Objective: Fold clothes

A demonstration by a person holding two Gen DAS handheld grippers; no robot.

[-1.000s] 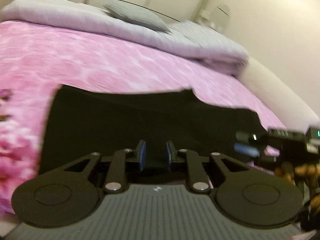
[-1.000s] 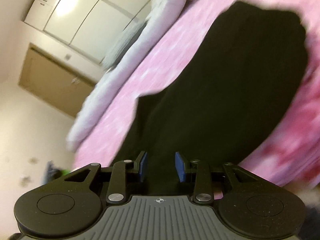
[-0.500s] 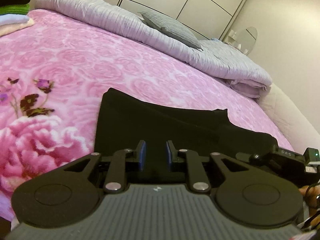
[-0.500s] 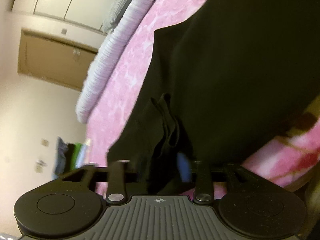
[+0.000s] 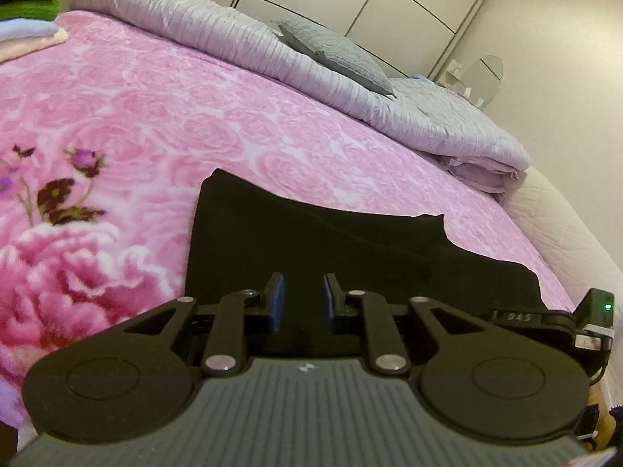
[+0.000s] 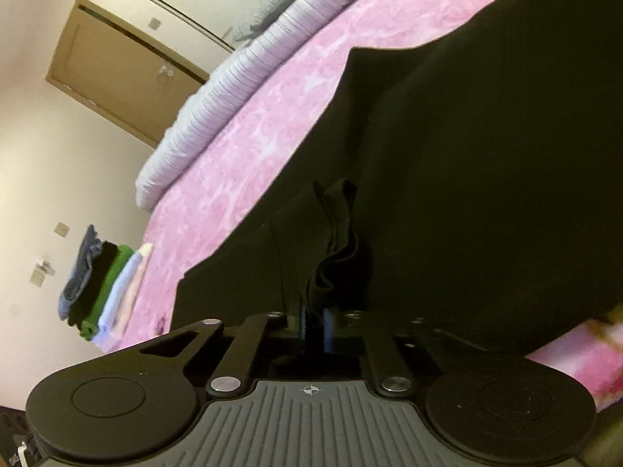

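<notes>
A black garment (image 5: 331, 241) lies spread on the pink floral bedspread (image 5: 155, 116). My left gripper (image 5: 301, 295) hovers over its near edge with the blue pads apart and nothing between them. In the right wrist view the same black garment (image 6: 486, 155) fills the right side, and my right gripper (image 6: 315, 323) is shut on a bunched fold of its near edge (image 6: 335, 241). The right gripper's body shows at the right edge of the left wrist view (image 5: 560, 315).
A rolled lilac duvet (image 5: 272, 50) and grey pillow (image 5: 335, 54) lie along the far side of the bed. A stack of folded clothes (image 6: 101, 284) sits at the bed's corner, also in the left wrist view (image 5: 27, 11). Wardrobe doors and a brown door (image 6: 117, 74) stand behind.
My right gripper has closed on the garment's edge, which now bunches up between its pads. The left gripper stayed open and shifted slightly over the cloth.
</notes>
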